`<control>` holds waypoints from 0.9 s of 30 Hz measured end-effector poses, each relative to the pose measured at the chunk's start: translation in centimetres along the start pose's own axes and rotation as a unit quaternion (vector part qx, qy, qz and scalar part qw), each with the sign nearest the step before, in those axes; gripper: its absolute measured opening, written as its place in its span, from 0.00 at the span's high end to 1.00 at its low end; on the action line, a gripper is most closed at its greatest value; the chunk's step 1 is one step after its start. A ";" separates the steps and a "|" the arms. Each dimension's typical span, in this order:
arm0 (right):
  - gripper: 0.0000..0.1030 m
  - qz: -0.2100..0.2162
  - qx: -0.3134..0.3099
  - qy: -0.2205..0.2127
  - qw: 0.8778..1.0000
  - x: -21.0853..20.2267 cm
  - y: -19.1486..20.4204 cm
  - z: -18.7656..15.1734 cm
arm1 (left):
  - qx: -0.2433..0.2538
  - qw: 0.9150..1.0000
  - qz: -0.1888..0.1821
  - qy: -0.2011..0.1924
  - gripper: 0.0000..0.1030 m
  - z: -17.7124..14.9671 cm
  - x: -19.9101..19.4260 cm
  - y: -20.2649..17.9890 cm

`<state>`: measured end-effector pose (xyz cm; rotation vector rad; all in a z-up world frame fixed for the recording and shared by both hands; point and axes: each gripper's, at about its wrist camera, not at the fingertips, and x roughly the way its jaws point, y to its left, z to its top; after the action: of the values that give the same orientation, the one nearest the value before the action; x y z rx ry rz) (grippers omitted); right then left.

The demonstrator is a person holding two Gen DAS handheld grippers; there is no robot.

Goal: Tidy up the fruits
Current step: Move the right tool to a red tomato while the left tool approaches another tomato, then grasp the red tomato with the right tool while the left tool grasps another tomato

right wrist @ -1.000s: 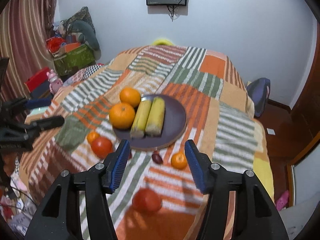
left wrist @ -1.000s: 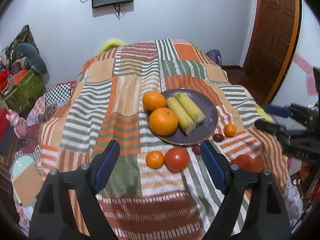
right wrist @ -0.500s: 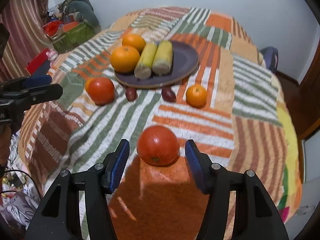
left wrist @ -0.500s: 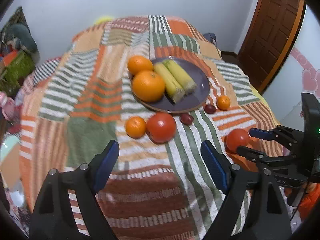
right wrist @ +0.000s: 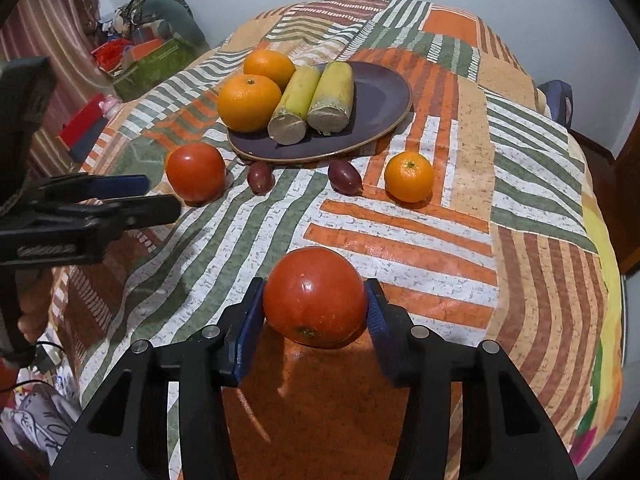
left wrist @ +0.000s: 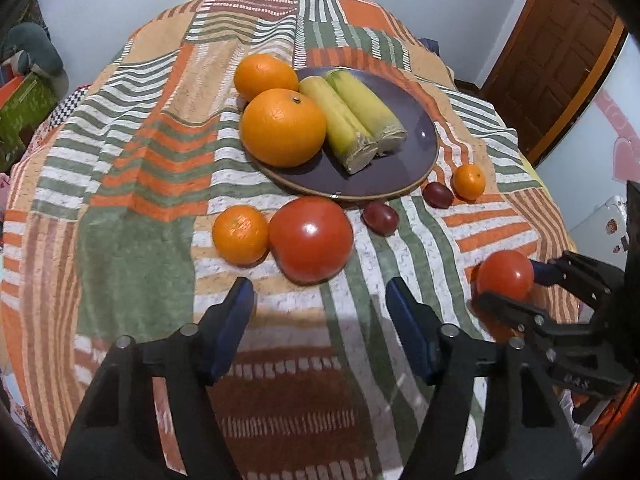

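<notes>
A dark plate (left wrist: 416,160) on a patchwork-covered table holds two oranges (left wrist: 283,127) and two corn cobs (left wrist: 352,124). In front of it lie a small mandarin (left wrist: 239,234), a big tomato (left wrist: 311,238), two dark red fruits (left wrist: 380,218) and another mandarin (left wrist: 469,181). My left gripper (left wrist: 320,304) is open and empty just short of the big tomato. My right gripper (right wrist: 314,312) has its blue pads against both sides of a second tomato (right wrist: 315,296), which rests on the cloth. That tomato also shows in the left wrist view (left wrist: 505,274).
The patchwork cloth (right wrist: 440,216) drapes over the table's edges. Boxes and clutter (right wrist: 144,60) stand on the floor at far left. A wooden door (left wrist: 552,64) is at right. A dark bag (right wrist: 558,98) sits behind the table.
Both grippers moved forward and lower toward the fruit. The right gripper's fingers came around the near tomato and closed onto it. The left gripper neared the big tomato.
</notes>
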<state>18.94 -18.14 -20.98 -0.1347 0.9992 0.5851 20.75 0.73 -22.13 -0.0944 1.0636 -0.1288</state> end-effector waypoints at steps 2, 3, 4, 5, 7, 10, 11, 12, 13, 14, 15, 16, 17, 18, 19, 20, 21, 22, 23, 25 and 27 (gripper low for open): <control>0.56 0.000 0.003 -0.003 1.000 0.0 -0.3 0.2 | 0.001 1.000 0.007 -0.002 0.35 0.6 0.5 0.0; 0.56 0.000 0.004 -0.004 1.000 -0.1 -0.4 0.3 | -0.001 1.000 0.008 -0.003 0.35 0.8 0.7 0.1; 0.56 0.000 0.007 -0.006 1.000 -0.2 -0.6 0.4 | -0.004 1.000 0.008 -0.003 0.35 1.1 0.9 0.2; 0.56 -0.001 0.009 -0.009 1.000 -0.3 -0.7 0.4 | -0.008 1.000 0.008 -0.003 0.35 1.3 1.0 0.2; 0.56 -0.005 0.010 -0.014 1.000 -0.6 -1.0 0.6 | -0.009 1.000 0.010 -0.006 0.36 1.7 1.2 0.3; 0.56 -0.006 0.014 -0.020 1.000 -0.9 -1.4 0.8 | -0.002 1.000 0.007 -0.010 0.36 2.3 1.3 0.0; 0.56 -0.006 0.016 -0.021 1.000 -0.9 -1.6 0.9 | -0.002 1.000 0.004 -0.010 0.37 2.4 1.4 -0.1; 0.56 -0.006 0.019 -0.023 1.000 -1.0 -1.7 1.0 | -0.002 1.000 0.005 -0.009 0.38 2.5 1.6 -0.2; 0.56 -0.005 0.023 -0.024 0.999 -1.0 -1.9 1.1 | -0.002 1.000 0.010 -0.011 0.40 2.6 1.7 -0.3; 0.56 -0.003 0.026 -0.024 0.999 -1.0 -2.0 1.1 | 0.000 1.000 0.016 -0.014 0.44 2.7 1.8 -0.4; 0.56 -0.002 0.030 -0.025 0.999 -1.1 -2.2 1.2 | 0.003 1.000 0.026 -0.017 0.47 2.8 1.8 -0.5; 0.56 -0.002 0.032 -0.026 0.999 -1.1 -2.3 1.2 | 0.005 0.999 0.033 -0.019 0.53 2.8 1.8 -0.5; 0.56 -0.003 0.033 -0.027 0.999 -1.2 -2.3 1.2 | 0.006 0.999 0.033 -0.020 0.53 2.8 1.8 -0.5; 0.56 -0.004 0.034 -0.027 0.999 -1.2 -2.4 1.2 | 0.006 0.999 0.032 -0.019 0.53 2.9 1.8 -0.4; 0.56 -0.004 0.035 -0.029 0.999 -1.3 -2.5 1.3 | 0.006 0.999 0.030 -0.020 0.53 2.9 1.8 -0.4; 0.56 -0.004 0.037 -0.030 0.999 -1.4 -2.6 1.3 | 0.007 0.999 0.029 -0.019 0.53 2.8 1.7 -0.3; 0.56 -0.004 0.038 -0.031 0.999 -1.4 -2.7 1.4 | 0.009 0.999 0.028 -0.018 0.53 2.8 1.7 -0.3; 0.56 -0.005 0.039 -0.033 0.999 -1.6 -2.8 1.5 | 0.008 0.999 0.026 -0.018 0.54 2.8 1.6 -0.2; 0.56 -0.006 0.040 -0.036 0.999 -1.7 -2.9 1.6 | 0.007 0.999 0.025 -0.018 0.54 2.8 1.5 -0.2; 0.56 -0.008 0.039 -0.041 0.998 -2.0 -2.9 1.9 | 0.005 1.000 0.023 -0.018 0.54 2.7 1.2 -0.1; 0.56 -0.011 0.036 -0.047 0.998 -2.2 -3.0 2.4 | 0.004 1.000 0.023 -0.020 0.54 2.8 1.0 -0.1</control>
<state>21.39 -20.67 -18.31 -0.0529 0.9263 0.5301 23.65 0.54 -21.67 -0.0648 1.0248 -0.0896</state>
